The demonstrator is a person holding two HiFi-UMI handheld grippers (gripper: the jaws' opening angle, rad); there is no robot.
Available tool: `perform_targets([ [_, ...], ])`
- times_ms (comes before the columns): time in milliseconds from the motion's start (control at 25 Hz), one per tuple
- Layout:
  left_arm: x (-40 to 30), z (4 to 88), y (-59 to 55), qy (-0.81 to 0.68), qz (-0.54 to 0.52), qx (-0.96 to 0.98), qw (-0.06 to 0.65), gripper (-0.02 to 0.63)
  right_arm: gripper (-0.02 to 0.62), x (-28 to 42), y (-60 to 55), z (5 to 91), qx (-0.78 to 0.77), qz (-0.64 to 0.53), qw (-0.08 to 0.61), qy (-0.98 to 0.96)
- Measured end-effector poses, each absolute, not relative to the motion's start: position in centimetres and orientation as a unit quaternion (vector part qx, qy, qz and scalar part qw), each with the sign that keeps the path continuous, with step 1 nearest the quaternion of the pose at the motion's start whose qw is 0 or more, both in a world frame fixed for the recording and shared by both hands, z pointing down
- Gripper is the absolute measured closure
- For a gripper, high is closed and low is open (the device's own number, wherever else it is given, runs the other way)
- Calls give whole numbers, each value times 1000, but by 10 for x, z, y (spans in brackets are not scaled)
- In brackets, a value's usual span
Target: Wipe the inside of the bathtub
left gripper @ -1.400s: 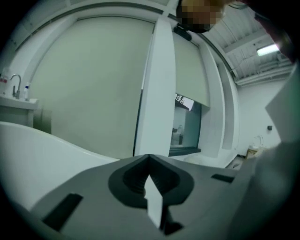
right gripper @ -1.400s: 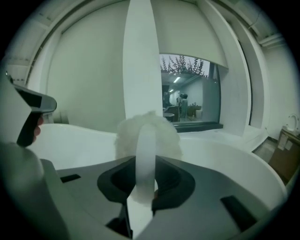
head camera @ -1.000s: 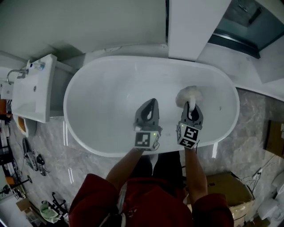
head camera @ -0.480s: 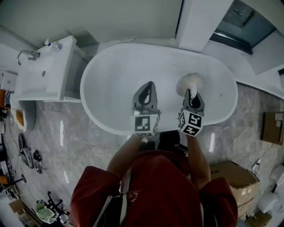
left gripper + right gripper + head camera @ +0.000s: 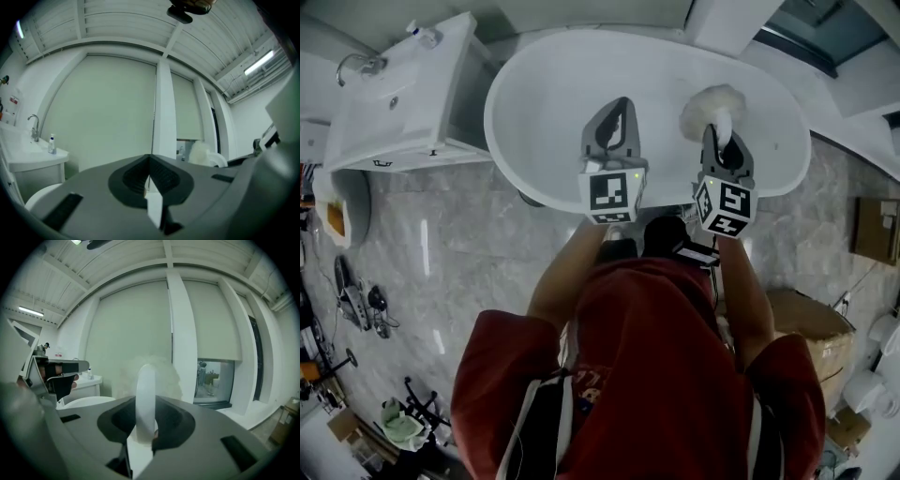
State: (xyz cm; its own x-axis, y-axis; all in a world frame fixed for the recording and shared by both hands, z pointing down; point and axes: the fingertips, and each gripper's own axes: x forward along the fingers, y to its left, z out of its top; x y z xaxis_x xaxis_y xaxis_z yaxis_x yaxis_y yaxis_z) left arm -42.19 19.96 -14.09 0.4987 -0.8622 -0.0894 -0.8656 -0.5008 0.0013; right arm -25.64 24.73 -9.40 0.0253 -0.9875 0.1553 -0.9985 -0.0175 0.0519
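Head view: right gripper (image 5: 718, 133) beside left (image 5: 618, 103)

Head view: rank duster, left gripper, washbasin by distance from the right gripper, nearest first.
1. duster: clamped in the jaws of the right gripper, fluffy head just ahead, over the bathtub.
2. left gripper: alongside on the left, jaws together.
3. washbasin: far left, past the tub's end.
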Motion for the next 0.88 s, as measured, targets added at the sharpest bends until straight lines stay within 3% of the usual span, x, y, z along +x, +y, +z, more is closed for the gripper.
perform_targets([
  [560,-409,-152,274,503,18,-864,23,592,502,-232,343,-115,709,13,77,-701],
  [880,-365,-159,331,506,9,-862,34,592,502,-202,393,-124,706,2,48,-706],
])
